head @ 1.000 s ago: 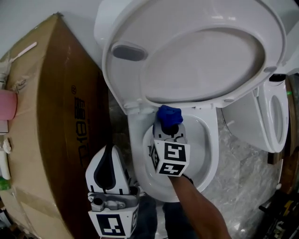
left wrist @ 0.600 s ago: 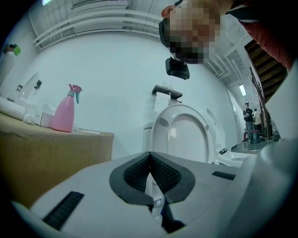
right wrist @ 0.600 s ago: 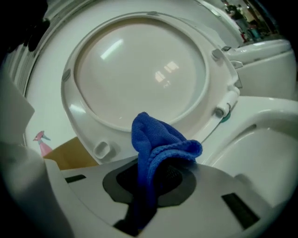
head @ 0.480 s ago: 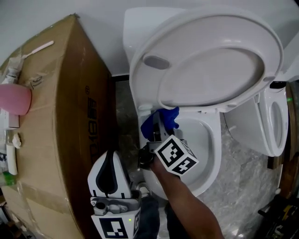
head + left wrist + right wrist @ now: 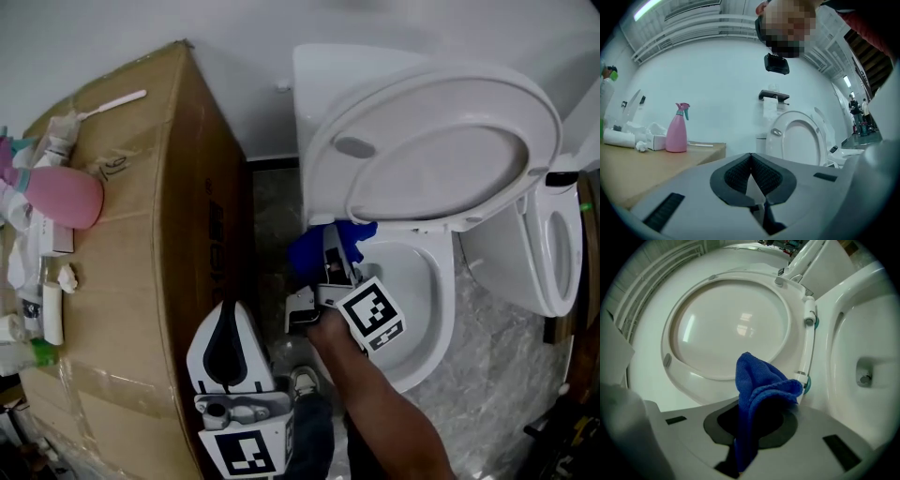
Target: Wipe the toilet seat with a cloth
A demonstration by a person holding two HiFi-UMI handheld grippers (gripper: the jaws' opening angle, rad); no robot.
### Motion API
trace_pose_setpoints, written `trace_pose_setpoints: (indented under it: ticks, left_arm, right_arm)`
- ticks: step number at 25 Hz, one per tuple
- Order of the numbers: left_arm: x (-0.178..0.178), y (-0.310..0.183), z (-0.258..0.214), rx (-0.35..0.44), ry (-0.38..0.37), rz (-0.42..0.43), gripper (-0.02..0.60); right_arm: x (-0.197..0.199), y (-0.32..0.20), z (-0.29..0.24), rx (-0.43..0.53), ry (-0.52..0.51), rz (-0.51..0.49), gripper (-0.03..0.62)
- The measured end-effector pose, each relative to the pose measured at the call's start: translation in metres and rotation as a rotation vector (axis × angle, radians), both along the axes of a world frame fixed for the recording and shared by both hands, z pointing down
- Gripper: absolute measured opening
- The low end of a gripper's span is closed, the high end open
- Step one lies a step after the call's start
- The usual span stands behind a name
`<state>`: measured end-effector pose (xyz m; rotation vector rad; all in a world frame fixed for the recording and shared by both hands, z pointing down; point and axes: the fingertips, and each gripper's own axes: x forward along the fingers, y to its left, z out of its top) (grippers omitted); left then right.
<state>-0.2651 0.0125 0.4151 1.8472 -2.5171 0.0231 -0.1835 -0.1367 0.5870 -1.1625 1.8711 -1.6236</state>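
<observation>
Head view, left to right: pink spray bottle point(image 5: 61, 197) on cardboard box point(image 5: 122, 309), upper left of frame. Left gripper point(image 5: 228, 314) bottom centre-left, just beside box; left gripper view shows jaws pressed together, nothing between. Right gripper point(image 5: 336, 246) at frame centre, jaws pinching blue cloth point(image 5: 309, 248). Cloth bunched past jaw tips, just below lower edge of raised toilet seat point(image 5: 394, 108), at left rim of bowl point(image 5: 442, 309); contact with seat unclear. Second toilet point(image 5: 553, 244) at right edge.
</observation>
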Motion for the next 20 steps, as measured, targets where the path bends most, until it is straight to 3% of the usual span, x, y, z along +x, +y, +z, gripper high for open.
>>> trace_pose_setpoints:
  ticks: [8, 20]
  left_arm:
    - [-0.010, 0.008, -0.023, -0.026, 0.023, -0.021, 0.015]
    - [-0.007, 0.012, -0.078, 0.010, 0.039, -0.011, 0.015]
  right_arm:
    - [-0.002, 0.008, -0.025, -0.065, -0.069, 0.039, 0.066]
    - [-0.023, 0.003, -0.128, 0.012, -0.174, 0.007, 0.066]
